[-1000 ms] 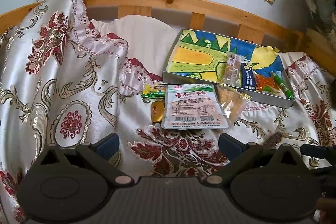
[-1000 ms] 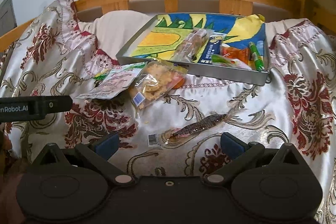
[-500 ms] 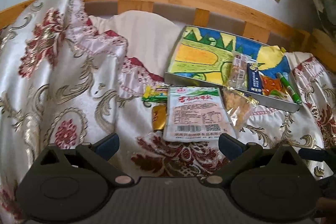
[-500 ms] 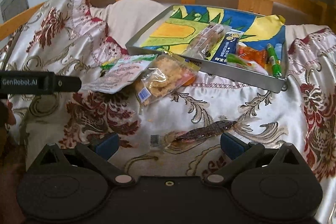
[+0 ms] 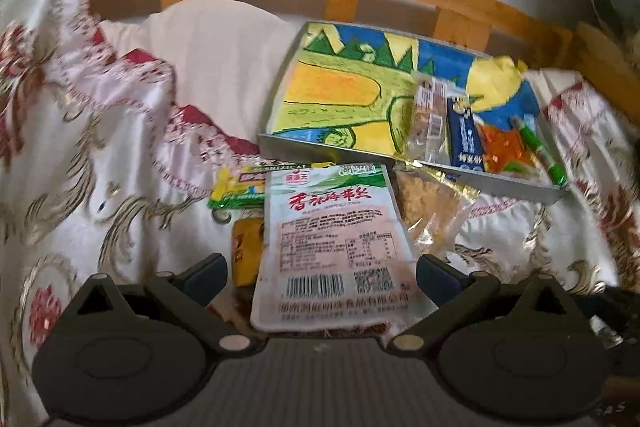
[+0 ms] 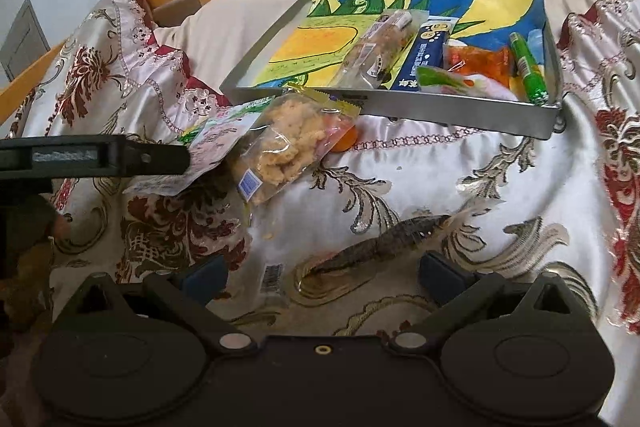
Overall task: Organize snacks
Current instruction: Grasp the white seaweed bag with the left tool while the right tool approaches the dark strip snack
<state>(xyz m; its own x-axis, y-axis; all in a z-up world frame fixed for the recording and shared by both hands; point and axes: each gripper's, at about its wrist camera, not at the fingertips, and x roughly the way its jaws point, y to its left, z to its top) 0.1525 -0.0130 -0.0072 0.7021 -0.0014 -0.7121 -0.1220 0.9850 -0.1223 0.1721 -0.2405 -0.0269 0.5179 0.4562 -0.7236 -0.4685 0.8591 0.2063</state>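
1. Pouch [image 5: 334, 247]: a flat white-and-green foil sachet that lies on the bedspread [image 5: 120, 187], straight ahead of the left tongs [image 5: 322, 273], with its near end between the two fingers. It looks light and limp, probably slick on the printed face, so I judge it will sag and slide if it is pinched in the middle; the sealed near edge by the barcode is the stiffest place to take hold.
2. Left tongs: spread wide, holding nothing. The fingers stand either side of the pouch's lower half; whether they touch it I cannot tell.
3. Neighbours: a yellow-green packet [image 5: 240, 187] and a small yellow one [image 5: 246, 251] peek out from under the pouch's left edge, and a clear bag of crisps [image 5: 432, 207] lies just right of it. A careless lift may drag these along. The crisps are fragile, so that bag wants a grip on its sealed end, not on its body.
4. Tray [image 5: 516, 183]: ahead and to the right of the left tongs, with several snacks already lying along its right side; the left part of the tray is free.
5. Right tongs [image 6: 322, 277]: also wide open and empty, held low over the bedspread, with a dried-fish packet [image 6: 384, 241] just ahead between the fingers. It looks thin and stiff; a hold across its middle seems safe.
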